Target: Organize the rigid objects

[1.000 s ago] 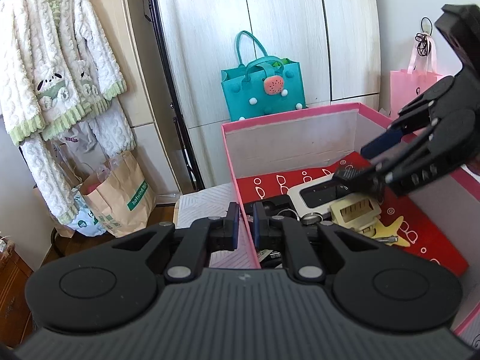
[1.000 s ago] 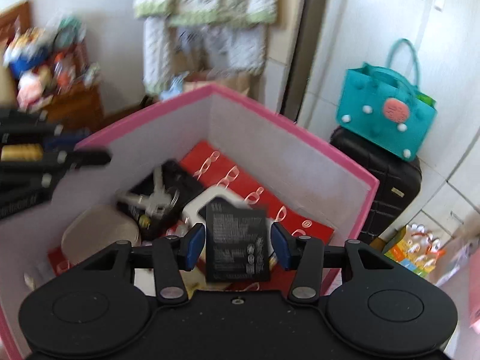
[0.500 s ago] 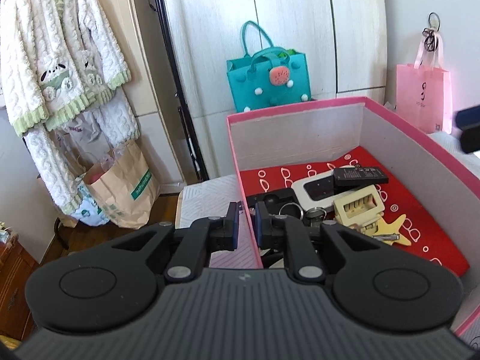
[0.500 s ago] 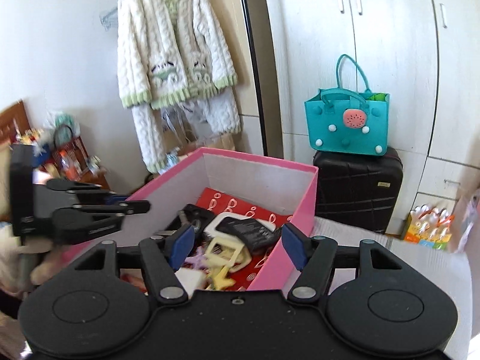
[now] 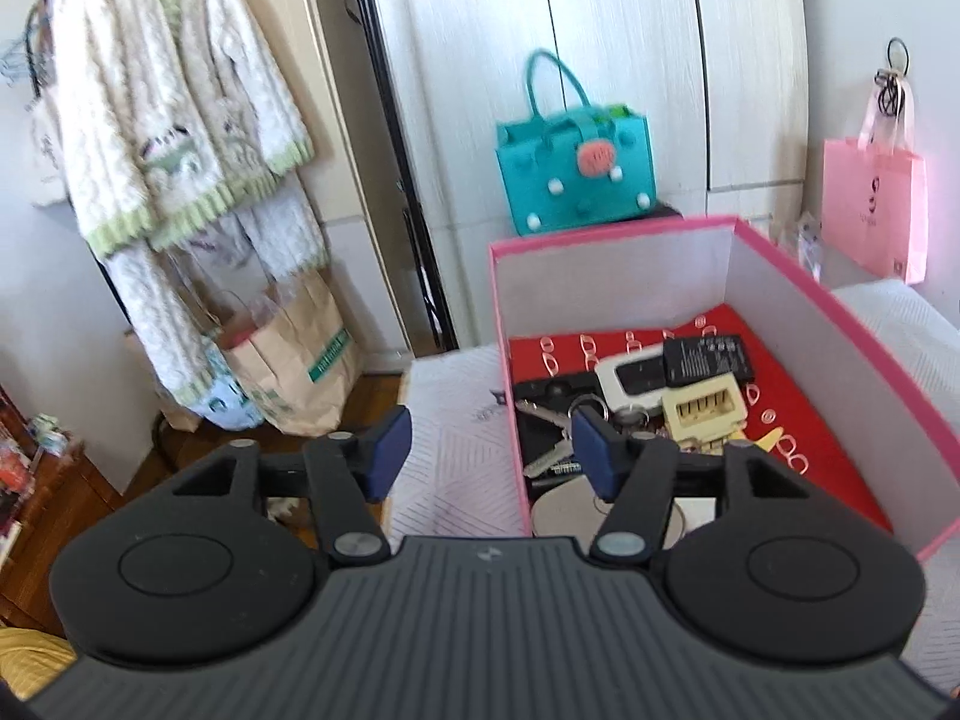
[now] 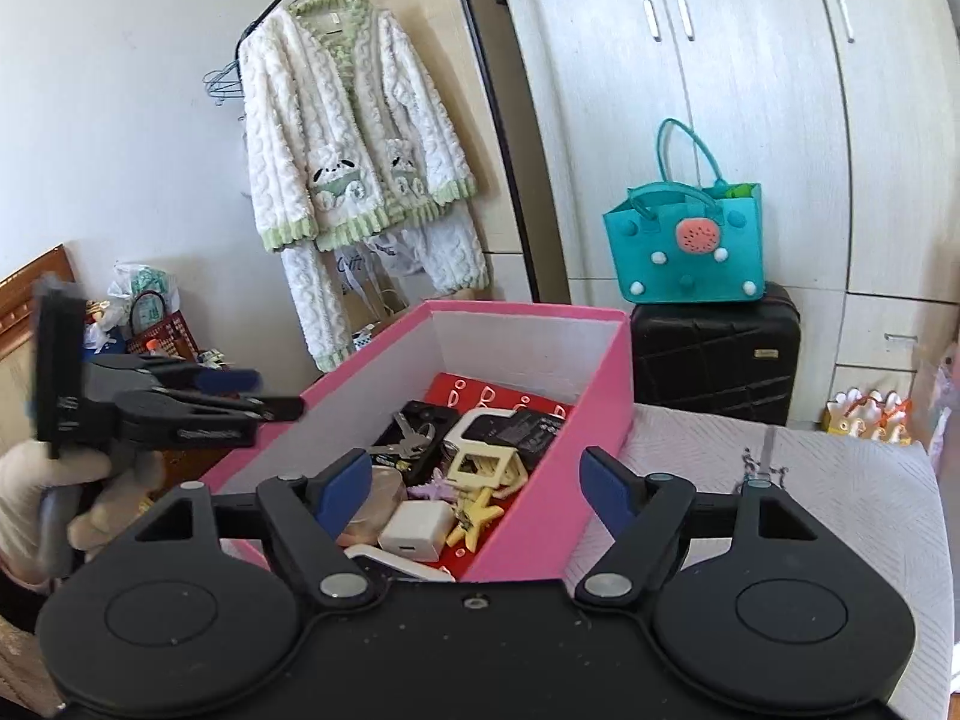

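The left gripper (image 5: 491, 453) stands about half open with nothing between its blue pads; its jaws have just been opening, and the near wall of the pink open cardboard box (image 5: 831, 303) shows in the gap, untouched as far as I can tell. A second ago these jaws were nearly shut at that wall.

The right gripper (image 6: 474, 483) is spread wide and empty, its jaws also just opened further. A second ago it carried the flat black rectangular battery pack (image 6: 531, 427) between its pads over the box; that pack now lies inside, at twelve o'clock of the heap, resting on the white-framed flat device (image 6: 474, 426).

Around it in the box: a bunch of metal keys (image 6: 408, 441) at ten o'clock, a cream slotted plastic block (image 6: 483, 468) in the middle, a white cube charger (image 6: 417, 531) and a yellow star-shaped piece (image 6: 477, 516) toward six o'clock, all on a red patterned lining (image 5: 798, 396).

In the right wrist view the left gripper (image 6: 264, 399), held by a white-gloved hand (image 6: 36, 474), hovers at nine o'clock outside the box wall; half a second ago it sat in much the same place.
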A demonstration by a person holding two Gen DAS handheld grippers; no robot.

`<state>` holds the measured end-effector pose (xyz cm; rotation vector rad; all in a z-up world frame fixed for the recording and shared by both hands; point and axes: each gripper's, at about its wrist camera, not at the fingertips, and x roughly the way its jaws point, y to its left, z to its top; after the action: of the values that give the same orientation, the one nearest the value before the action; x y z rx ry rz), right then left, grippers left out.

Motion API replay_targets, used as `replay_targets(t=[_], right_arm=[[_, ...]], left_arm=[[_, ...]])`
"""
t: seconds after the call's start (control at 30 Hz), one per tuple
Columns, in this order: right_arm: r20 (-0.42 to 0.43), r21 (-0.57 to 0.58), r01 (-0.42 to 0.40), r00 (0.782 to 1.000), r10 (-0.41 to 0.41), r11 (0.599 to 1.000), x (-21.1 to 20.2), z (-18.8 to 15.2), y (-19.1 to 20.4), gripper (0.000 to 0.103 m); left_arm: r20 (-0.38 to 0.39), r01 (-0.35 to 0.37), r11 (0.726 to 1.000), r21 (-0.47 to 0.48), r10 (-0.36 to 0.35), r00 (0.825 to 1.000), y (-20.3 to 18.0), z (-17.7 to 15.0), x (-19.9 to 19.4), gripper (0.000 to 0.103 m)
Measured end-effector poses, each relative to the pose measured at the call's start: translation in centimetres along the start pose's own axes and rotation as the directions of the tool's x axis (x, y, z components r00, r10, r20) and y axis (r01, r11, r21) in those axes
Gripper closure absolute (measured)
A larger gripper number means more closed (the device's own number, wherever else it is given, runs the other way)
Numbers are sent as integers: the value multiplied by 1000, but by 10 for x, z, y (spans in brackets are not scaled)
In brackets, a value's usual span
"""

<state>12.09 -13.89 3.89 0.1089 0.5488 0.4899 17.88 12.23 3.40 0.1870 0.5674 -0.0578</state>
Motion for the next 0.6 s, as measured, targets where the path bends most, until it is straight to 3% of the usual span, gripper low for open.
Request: replay_targets(t=[0.1,0.23,0.33,0.4,0.5,0.6], right_arm=[[6,14,-3,1000,3,1000,-5,-3,-2,23],[20,-1,24,1000,-24,1000,-10,-5,1,22],[33,-5,34,999,-34,999,-15,-5,4,19],[28,8,35,999,-35,999,-20,-4,5,18],[19,21,57,998,-58,998,-30,-3,8,11],[27,60,116,993,-118,991,-44,-3,11,1]], left_arm=[[14,14,1000,-10,-14,1000,-1,5,-15,42],[31,38,999,-13,-38,999,-10,7,-31,31],[4,53,998,-31,-53,999,-19,10,-35,19],[-31,51,997,-59,-53,998,-24,10,-37,19],[-72,58,996,-74,-63,995,-34,7,-46,19],[-47,57,995,-83,-61,997,-41,2,-62,14]])
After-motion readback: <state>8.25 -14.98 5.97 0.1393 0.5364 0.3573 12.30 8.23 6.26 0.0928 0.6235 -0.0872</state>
